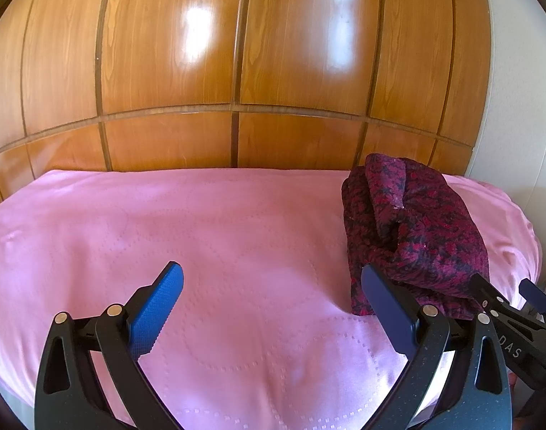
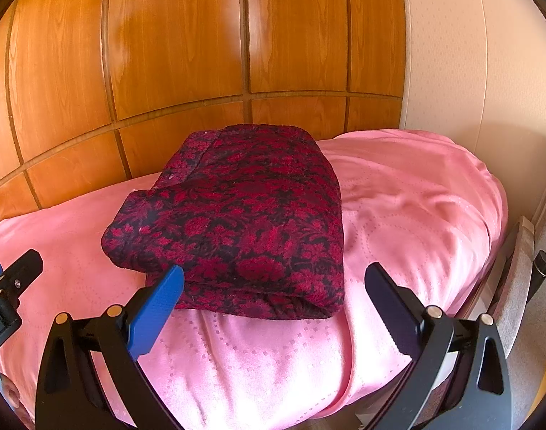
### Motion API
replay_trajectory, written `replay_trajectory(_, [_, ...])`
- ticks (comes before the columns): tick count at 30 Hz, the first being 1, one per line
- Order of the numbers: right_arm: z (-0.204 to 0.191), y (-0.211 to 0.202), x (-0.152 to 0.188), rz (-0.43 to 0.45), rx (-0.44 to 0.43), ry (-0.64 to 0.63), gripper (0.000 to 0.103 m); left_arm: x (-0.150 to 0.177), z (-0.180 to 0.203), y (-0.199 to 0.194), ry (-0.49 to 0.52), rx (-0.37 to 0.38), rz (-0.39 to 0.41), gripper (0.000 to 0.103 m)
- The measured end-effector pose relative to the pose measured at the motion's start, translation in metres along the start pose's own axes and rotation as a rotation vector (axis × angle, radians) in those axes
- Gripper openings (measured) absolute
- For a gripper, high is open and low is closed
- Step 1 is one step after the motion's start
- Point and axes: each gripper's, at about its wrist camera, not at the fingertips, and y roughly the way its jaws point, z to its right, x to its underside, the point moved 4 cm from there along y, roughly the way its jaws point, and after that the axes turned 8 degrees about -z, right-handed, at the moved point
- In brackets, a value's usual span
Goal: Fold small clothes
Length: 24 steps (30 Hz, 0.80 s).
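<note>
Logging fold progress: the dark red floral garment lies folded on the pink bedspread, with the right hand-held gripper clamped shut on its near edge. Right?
Not quite. The right wrist view shows the right hand-held gripper open, gripping nothing. The dark red floral garment does lie folded on the pink bedspread.

Left claw (image 1: 273, 304) agape over pink bedspread (image 1: 165, 222), folded red-and-black garment (image 1: 416, 229) just beside its right finger.
</note>
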Motion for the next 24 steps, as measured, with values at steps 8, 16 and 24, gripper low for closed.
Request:
replay_trajectory(8, [-0.0014, -0.0011, 0.0009, 0.003, 0.001, 0.0, 0.101, -0.0013, 0.0012, -0.0028, 0.001, -0.001, 0.007, 0.098])
replay_trajectory(16, [-0.0019, -0.0009, 0.0004, 0.006, 0.001, -0.004, 0.101, -0.0008, 0.0044, -0.0036, 0.005, -0.003, 0.015, 0.098])
replay_trajectory(24, [-0.0014, 0.0005, 0.0005, 0.002, -0.007, -0.008, 0.101, 0.0007, 0.0054, 0.0018, 0.008, -0.01, -0.001, 0.098])
